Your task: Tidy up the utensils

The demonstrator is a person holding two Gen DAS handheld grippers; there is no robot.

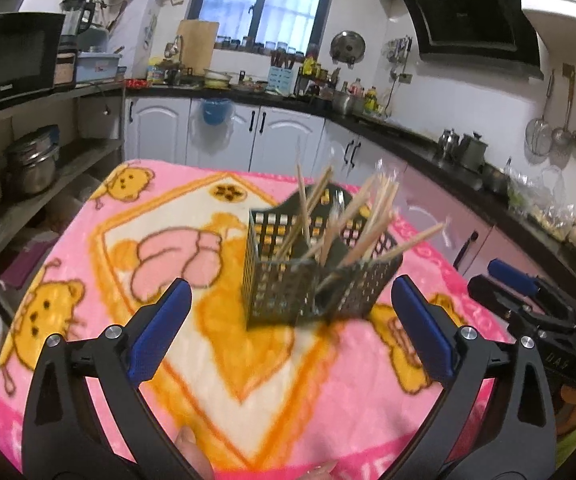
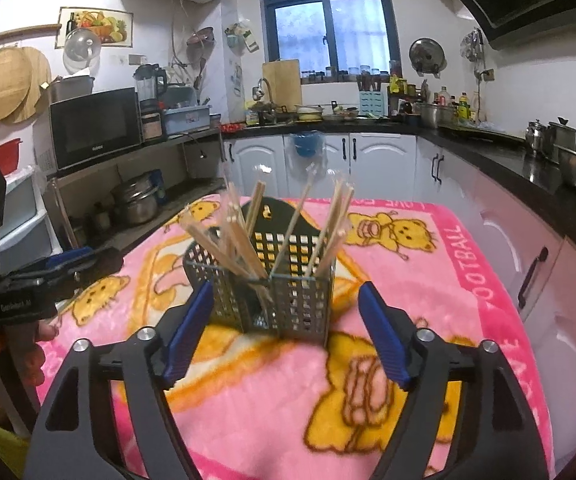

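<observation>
Wooden chopsticks (image 2: 248, 236) splay from a perforated, two-compartment dark holder (image 2: 288, 300)

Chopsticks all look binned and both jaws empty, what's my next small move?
Probably back both grippers off. The chopsticks stand inside the mesh holder on the pink blanket; none shows loose on it, and the left gripper and right gripper are open and empty.

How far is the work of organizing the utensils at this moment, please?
Done: the chopsticks stand in the perforated holder on the pink blanket, spread over its compartments. In hand: nothing; the left gripper and right gripper are both open and empty, short of the holder. Left: no loose utensils show on the blanket, so little seems to remain.
</observation>
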